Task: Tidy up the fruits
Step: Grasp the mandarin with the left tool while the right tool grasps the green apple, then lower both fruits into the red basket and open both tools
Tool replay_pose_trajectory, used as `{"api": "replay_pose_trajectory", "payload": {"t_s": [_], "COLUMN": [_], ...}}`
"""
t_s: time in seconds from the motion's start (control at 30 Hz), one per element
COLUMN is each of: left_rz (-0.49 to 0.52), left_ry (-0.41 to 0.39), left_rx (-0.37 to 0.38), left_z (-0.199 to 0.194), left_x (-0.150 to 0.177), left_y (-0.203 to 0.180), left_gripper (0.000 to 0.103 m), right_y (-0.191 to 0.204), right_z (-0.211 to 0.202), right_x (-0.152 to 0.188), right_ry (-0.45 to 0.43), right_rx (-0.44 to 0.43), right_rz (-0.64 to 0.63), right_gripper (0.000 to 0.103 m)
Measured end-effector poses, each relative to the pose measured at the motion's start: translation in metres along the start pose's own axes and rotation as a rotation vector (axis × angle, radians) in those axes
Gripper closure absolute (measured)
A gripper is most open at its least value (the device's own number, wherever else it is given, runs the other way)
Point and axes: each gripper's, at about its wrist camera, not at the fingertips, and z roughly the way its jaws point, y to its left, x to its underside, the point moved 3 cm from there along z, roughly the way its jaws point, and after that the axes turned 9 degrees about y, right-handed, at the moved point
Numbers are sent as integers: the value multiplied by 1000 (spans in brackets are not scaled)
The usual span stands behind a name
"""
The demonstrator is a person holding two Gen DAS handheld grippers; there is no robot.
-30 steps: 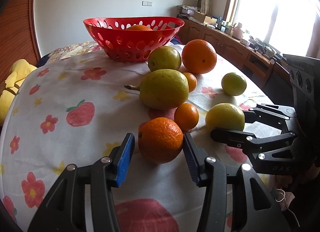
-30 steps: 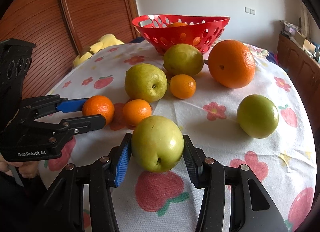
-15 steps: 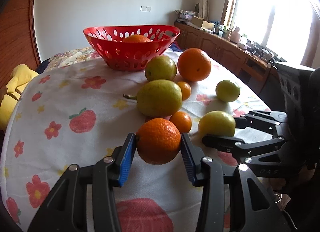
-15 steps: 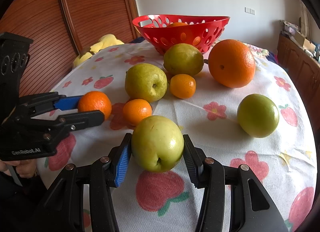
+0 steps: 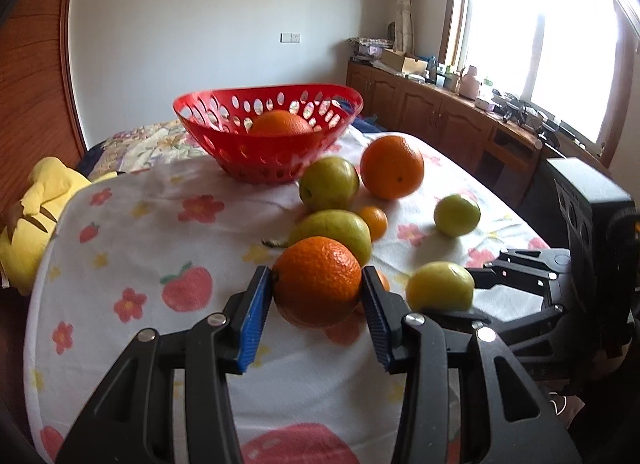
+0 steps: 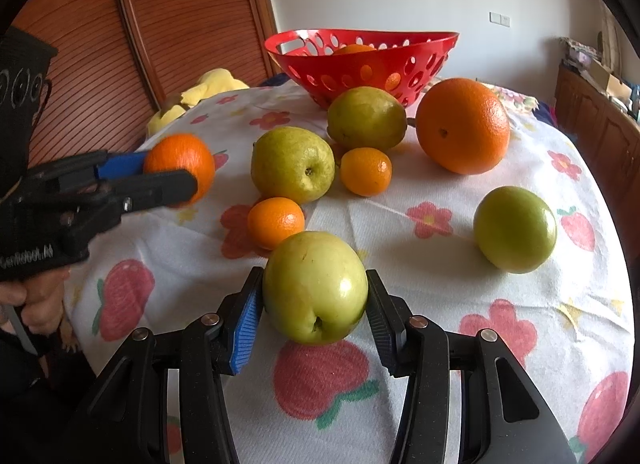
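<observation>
My left gripper (image 5: 317, 298) is shut on an orange (image 5: 316, 280) and holds it above the flowered tablecloth (image 5: 132, 232). In the right wrist view the same orange (image 6: 180, 152) hangs at the left, in the left gripper (image 6: 168, 174). My right gripper (image 6: 315, 304) is shut on a green apple (image 6: 316, 284) that rests on the cloth near the front edge; both pads touch its sides. The red perforated basket (image 5: 256, 152) stands at the back of the table with one orange (image 5: 280, 124) in it.
Between grippers and basket lie a large orange (image 6: 462, 124), two pears (image 6: 292, 164) (image 6: 366, 118), two mandarins (image 6: 366, 171) (image 6: 276, 222) and another green apple (image 6: 514, 228). A yellow plush toy (image 5: 36, 204) sits off the table's left edge. A wooden sideboard (image 5: 440, 116) runs along the right.
The left gripper's jaws closed onto the orange and lifted it off the cloth. The right gripper and its apple have stayed put.
</observation>
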Motion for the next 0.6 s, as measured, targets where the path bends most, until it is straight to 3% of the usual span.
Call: {"api": "replay_pose_trajectory", "payload": {"t_s": [0.3, 0.6], "left_rz": [-4, 21], "left_ry": [-42, -76], "left_rx": [-26, -59], "left_z": [-3, 5], "left_x": [-27, -67], "left_y": [16, 29], "left_gripper": [59, 59], "right_y": [-15, -36], "right_z": [-23, -51], "right_x": [-25, -88], "right_ry": [-56, -154], "right_rx": [6, 59], "right_rz": [-12, -60], "right_gripper": [53, 53]}}
